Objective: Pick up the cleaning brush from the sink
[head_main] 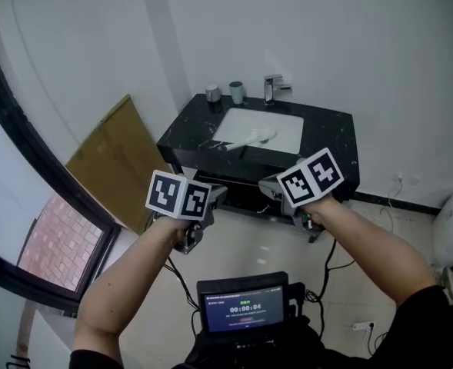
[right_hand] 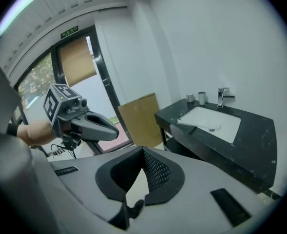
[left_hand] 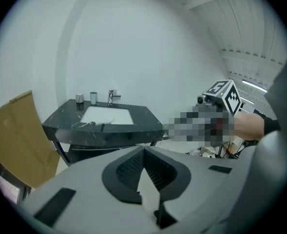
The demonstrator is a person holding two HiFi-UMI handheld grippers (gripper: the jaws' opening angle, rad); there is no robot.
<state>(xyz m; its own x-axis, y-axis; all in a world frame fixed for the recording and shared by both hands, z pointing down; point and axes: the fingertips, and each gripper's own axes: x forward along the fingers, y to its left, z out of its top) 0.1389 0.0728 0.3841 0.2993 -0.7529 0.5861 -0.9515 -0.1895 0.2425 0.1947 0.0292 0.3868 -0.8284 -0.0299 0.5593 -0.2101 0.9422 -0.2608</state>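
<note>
The cleaning brush (head_main: 244, 137) is white and lies across the front-left of the white basin (head_main: 276, 129), which is set in a black marble counter (head_main: 334, 141). It also shows as a pale streak in the left gripper view (left_hand: 100, 123) and the right gripper view (right_hand: 198, 125). My left gripper (head_main: 218, 194) and right gripper (head_main: 268, 183) hang side by side in the air, well short of the counter, both pointing toward it. In their own views the left (left_hand: 143, 149) and right (right_hand: 143, 150) jaws meet at the tips with nothing between them.
A chrome faucet (head_main: 271, 88) and two small cups (head_main: 213, 93) stand at the counter's back edge. A cardboard sheet (head_main: 117, 158) leans on the wall at left beside a dark-framed glass door (head_main: 26, 156). Cables and a small screen (head_main: 244, 306) lie below me.
</note>
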